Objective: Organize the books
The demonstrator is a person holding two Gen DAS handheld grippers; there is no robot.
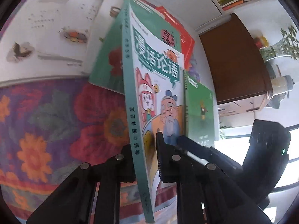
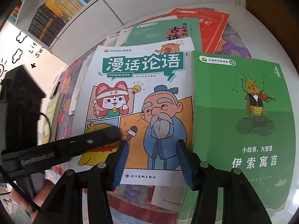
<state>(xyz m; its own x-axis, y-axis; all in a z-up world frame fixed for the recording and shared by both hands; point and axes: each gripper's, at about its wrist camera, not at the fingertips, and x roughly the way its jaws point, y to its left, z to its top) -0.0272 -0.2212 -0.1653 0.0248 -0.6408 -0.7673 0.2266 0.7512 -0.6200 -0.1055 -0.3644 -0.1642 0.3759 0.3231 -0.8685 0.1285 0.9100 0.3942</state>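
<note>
A white comic book with a teal spine [image 1: 158, 85] lies on the flowered cloth, and my left gripper [image 1: 144, 158] is shut on its spine edge. In the right wrist view the same book [image 2: 142, 93] fills the middle, with one black finger of the left gripper [image 2: 97, 136] across its lower left cover. My right gripper [image 2: 152, 160] is open, its blue fingers [image 2: 120, 158] just over the book's lower edge with nothing pressed between them. A green book [image 2: 243, 121] lies against the comic's right side. A teal book [image 2: 164, 31] and a red book [image 2: 209, 26] lie behind.
The flowered cloth [image 1: 46, 121] covers the table. An open white picture book [image 1: 46, 37] lies at the far left. A brown cabinet [image 1: 233, 59] and a glass vase with a plant [image 1: 280, 44] stand to the right. A full bookshelf [image 2: 61, 5] stands behind.
</note>
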